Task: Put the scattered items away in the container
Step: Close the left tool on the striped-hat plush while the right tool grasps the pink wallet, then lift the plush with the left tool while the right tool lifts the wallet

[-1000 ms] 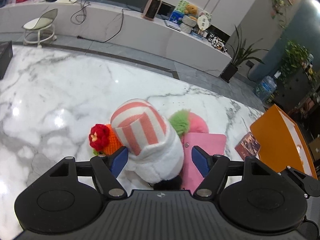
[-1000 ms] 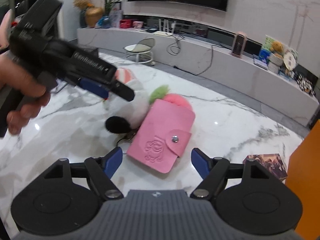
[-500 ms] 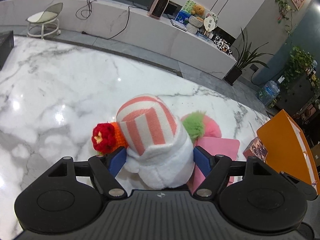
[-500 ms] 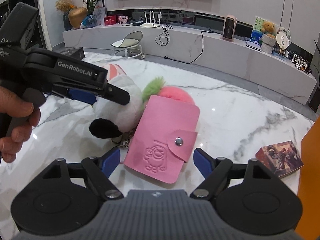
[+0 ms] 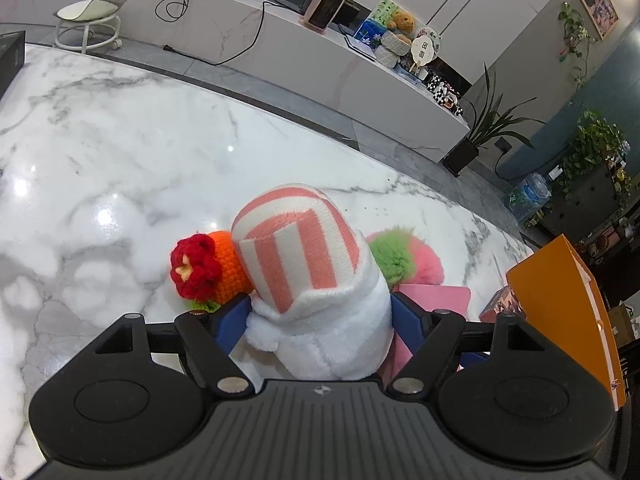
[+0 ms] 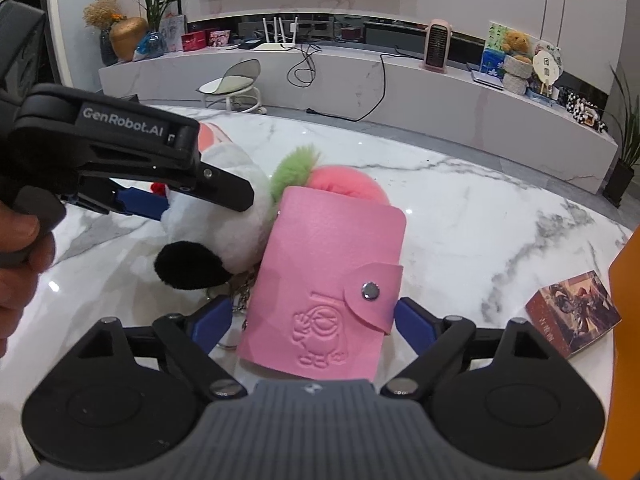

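On the white marble counter, the left gripper has just been spreading its fingers, which flank the white plush toy with pink-striped cap. The right gripper, also just widening, straddles the pink snap-flap card wallet. The orange container stands at the counter's right edge.

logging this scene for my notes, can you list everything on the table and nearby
plush toy: one, white with pink-striped hat, table centre, between left claw's fingers
knitted flower: one, red on orange, left of plush toy
pompom: one, pink with green tuft, behind card holder
card holder: one, pink, between right claw's fingers
keyring: one, metal, beside card holder
small box: one, dark printed, table's right edge
container: one, orange, far right
table: one, white marble
stool: one, white, background
left claw: one, black and blue, open
right claw: one, open
hand: one, gripping left claw
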Action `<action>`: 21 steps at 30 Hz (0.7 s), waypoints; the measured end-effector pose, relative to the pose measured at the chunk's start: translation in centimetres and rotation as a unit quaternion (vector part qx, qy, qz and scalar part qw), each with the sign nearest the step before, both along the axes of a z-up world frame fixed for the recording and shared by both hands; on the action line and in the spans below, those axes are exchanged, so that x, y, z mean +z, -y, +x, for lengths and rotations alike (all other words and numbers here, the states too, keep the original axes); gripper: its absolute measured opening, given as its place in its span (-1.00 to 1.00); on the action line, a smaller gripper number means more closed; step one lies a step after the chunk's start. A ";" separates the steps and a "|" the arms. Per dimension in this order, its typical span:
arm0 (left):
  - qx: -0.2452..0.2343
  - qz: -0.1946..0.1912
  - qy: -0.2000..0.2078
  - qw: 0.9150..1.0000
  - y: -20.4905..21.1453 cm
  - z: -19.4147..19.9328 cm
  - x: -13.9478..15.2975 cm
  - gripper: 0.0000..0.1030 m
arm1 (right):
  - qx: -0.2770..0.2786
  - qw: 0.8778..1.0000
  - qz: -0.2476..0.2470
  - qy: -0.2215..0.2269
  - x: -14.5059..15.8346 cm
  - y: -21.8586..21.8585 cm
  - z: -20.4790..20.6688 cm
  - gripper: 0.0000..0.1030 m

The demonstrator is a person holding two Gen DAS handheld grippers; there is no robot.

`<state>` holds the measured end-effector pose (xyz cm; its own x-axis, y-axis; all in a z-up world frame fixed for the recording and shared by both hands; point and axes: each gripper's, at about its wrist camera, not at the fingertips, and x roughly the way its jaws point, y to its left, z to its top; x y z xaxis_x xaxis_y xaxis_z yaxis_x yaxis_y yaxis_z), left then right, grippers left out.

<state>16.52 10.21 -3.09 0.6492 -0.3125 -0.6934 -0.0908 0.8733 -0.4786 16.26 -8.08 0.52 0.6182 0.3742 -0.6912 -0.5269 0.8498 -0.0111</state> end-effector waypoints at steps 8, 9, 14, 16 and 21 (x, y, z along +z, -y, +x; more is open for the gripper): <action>-0.006 0.006 -0.001 1.000 0.2 -0.1 0.2 0.59 | -0.015 1.000 -0.020 0.015 -0.9 -0.9 0.6 0.76; -0.006 0.004 -0.002 1.000 0.1 -0.2 0.2 0.58 | -0.015 1.000 -0.022 0.015 -1.0 -0.9 0.6 0.75; -0.004 0.001 -0.004 1.000 -0.1 -0.3 0.4 0.55 | -0.013 1.000 -0.021 0.000 -1.2 -0.7 1.0 0.67; -0.005 -0.001 -0.002 1.000 -0.2 -0.5 0.6 0.54 | -0.011 1.000 -0.018 -0.005 -1.1 -0.6 1.2 0.66; -0.005 -0.004 0.005 1.000 -0.3 -0.8 1.5 0.53 | -0.008 1.000 -0.007 -0.011 -0.4 -0.4 1.2 0.65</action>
